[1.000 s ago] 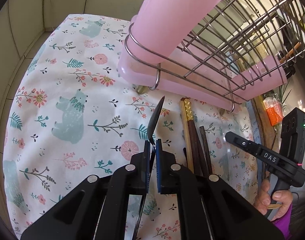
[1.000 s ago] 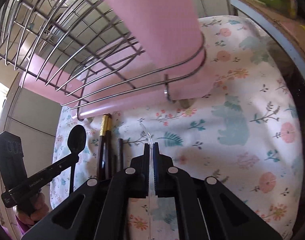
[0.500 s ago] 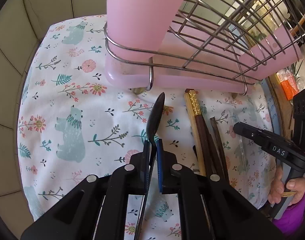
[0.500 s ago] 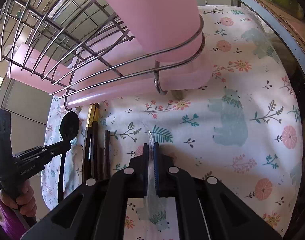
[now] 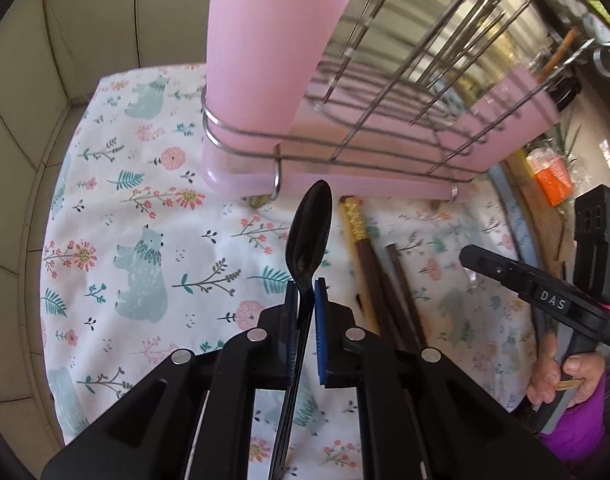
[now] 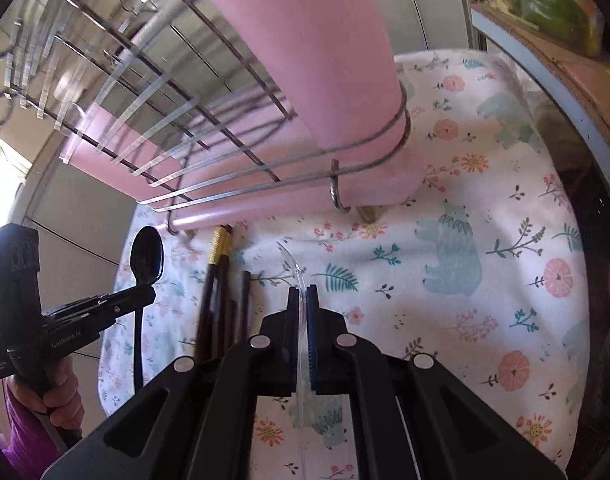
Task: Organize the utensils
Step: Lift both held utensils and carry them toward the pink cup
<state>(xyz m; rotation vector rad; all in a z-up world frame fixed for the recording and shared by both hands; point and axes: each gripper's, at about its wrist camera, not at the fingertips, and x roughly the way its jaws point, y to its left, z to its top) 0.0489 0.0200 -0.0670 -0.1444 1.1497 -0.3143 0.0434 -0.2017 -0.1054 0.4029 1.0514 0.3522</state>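
My left gripper point(image 5: 306, 285) is shut on a black spoon point(image 5: 309, 234), bowl forward, held above the cloth in front of the pink utensil cup point(image 5: 265, 44) in the wire dish rack point(image 5: 425, 92). The spoon point(image 6: 146, 256) and left gripper point(image 6: 147, 294) also show in the right wrist view. My right gripper point(image 6: 302, 290) is shut on a clear plastic utensil point(image 6: 291, 264), its tip pointing at the rack point(image 6: 153, 92). Dark chopsticks point(image 5: 369, 264) lie on the cloth below the rack; they also show in the right wrist view point(image 6: 221, 280). The right gripper point(image 5: 471, 254) appears at the right.
A floral bear-print cloth point(image 5: 145, 240) covers the counter. The rack sits on a pink drip tray point(image 5: 385, 188). Tiled wall point(image 5: 33, 92) lies left. An orange packet point(image 5: 551, 180) and a green pepper point(image 6: 553, 8) sit at the edges.
Both grippers have risen and moved closer to the rack and pink cup, still holding their utensils. The black spoon now shows its bowl more face-on.
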